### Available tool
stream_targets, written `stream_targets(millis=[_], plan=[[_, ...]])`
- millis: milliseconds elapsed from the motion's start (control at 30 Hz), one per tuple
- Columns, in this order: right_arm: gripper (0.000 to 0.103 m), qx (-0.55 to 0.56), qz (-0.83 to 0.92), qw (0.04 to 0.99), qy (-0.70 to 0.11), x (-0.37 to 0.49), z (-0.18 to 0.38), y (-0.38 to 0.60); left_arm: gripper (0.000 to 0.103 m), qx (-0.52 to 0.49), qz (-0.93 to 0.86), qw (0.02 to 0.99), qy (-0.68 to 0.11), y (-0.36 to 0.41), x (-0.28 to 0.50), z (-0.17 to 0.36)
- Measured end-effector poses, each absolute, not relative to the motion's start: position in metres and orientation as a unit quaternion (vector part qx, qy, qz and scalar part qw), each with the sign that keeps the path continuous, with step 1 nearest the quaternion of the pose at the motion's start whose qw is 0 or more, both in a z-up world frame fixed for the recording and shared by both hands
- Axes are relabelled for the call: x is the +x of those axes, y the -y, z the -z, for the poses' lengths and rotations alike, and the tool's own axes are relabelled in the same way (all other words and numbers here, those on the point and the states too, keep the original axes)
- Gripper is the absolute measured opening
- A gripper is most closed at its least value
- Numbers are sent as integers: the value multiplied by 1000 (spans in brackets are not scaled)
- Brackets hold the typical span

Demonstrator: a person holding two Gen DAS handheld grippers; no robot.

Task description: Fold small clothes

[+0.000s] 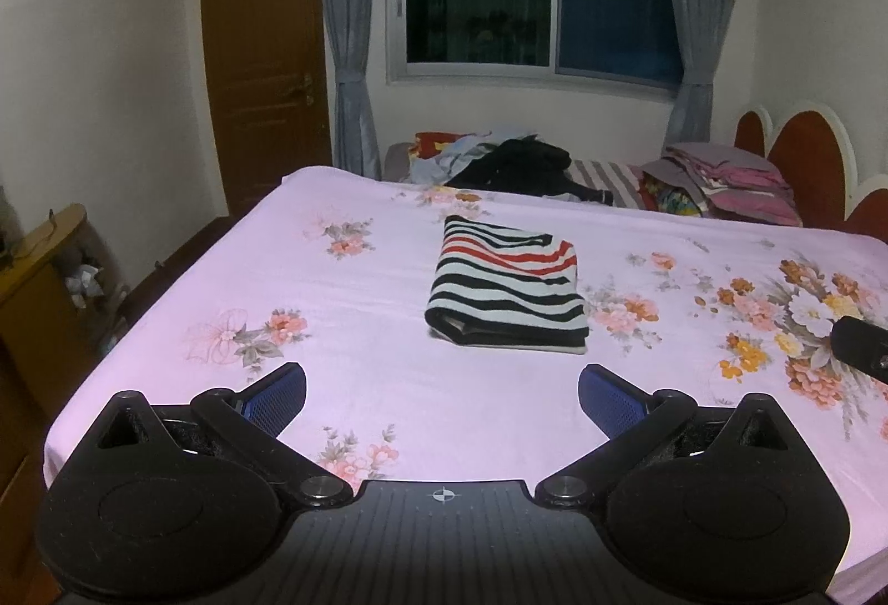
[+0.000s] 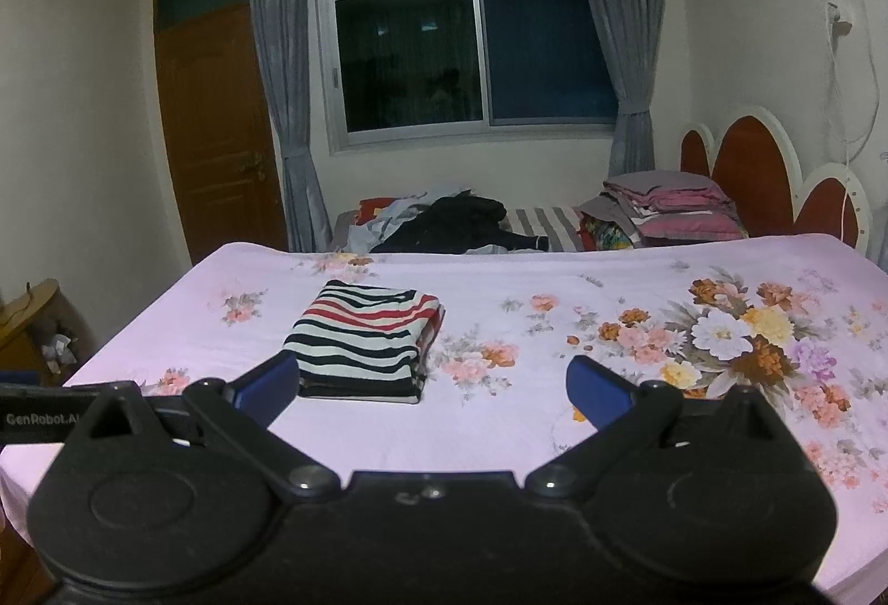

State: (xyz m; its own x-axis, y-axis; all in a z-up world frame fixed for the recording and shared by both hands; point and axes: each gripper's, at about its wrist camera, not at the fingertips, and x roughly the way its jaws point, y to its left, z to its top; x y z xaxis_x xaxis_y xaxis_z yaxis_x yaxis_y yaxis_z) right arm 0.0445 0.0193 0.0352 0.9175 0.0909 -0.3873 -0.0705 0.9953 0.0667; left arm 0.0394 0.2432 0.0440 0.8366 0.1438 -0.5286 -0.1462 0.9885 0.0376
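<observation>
A striped garment (image 1: 508, 291) in black, white and red lies folded into a neat rectangle on the pink floral bed sheet (image 1: 361, 327). The same striped garment (image 2: 363, 341) shows left of centre in the right wrist view. My left gripper (image 1: 442, 397) hovers over the near part of the bed, open, with nothing between its blue pads; the garment lies ahead of it. My right gripper (image 2: 433, 386) is open too and empty, and its left fingertip (image 2: 269, 383) overlaps the garment's near left corner in the image. The right gripper's body (image 1: 863, 347) pokes in at the right edge of the left wrist view.
A pile of loose clothes (image 1: 499, 164) and stacked folded bedding (image 1: 727, 183) lie beyond the bed under the window. A red-and-white headboard (image 2: 766, 177) stands at the right. A wooden door (image 1: 261, 66) and a low cabinet (image 1: 39, 272) are at the left.
</observation>
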Motion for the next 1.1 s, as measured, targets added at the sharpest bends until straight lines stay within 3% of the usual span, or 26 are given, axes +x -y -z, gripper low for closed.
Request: stream_targets(millis=[1100], plan=[[103, 21, -49, 975, -217, 57, -28, -29, 103, -8, -75, 955, -287, -246, 53, -38]])
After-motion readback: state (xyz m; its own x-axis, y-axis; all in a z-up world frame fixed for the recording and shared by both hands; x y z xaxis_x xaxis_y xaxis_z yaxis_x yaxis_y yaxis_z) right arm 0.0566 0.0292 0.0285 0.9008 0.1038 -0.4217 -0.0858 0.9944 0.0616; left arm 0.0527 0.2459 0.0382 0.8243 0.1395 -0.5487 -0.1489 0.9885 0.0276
